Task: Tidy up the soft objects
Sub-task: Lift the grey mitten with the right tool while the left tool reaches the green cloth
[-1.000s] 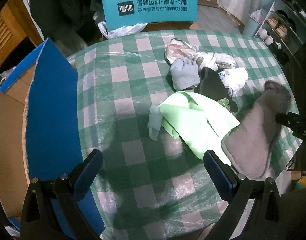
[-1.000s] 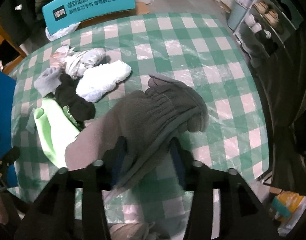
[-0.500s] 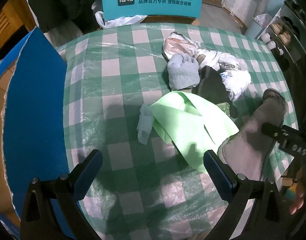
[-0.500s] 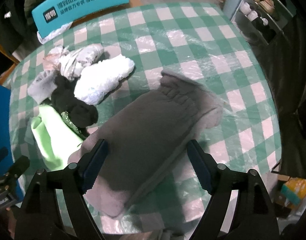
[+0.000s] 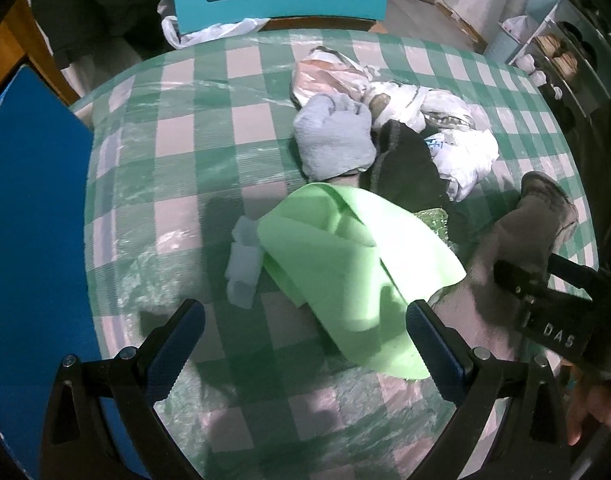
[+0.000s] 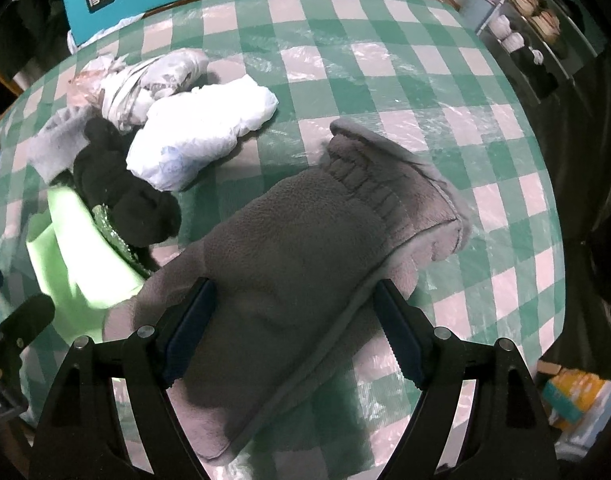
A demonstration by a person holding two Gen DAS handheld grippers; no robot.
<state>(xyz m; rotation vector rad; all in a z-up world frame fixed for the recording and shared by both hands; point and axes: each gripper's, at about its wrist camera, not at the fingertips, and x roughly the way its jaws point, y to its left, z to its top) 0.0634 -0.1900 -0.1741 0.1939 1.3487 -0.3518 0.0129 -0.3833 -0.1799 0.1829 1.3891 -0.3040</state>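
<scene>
Both of your grippers hang spread and empty over the checked table [image 5: 193, 128]. Your right gripper [image 6: 291, 330] straddles the grey fleece mitten [image 6: 305, 252], whose long axis runs from bottom left to its cuff at upper right. Your left gripper [image 5: 305, 344] sits over the green cloth [image 5: 357, 264] (mitten just beside its right finger).

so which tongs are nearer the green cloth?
Left. The left tongs hang open right over the green cloth, one finger above its edge. The right tongs straddle the grey mitten beside it.
</scene>
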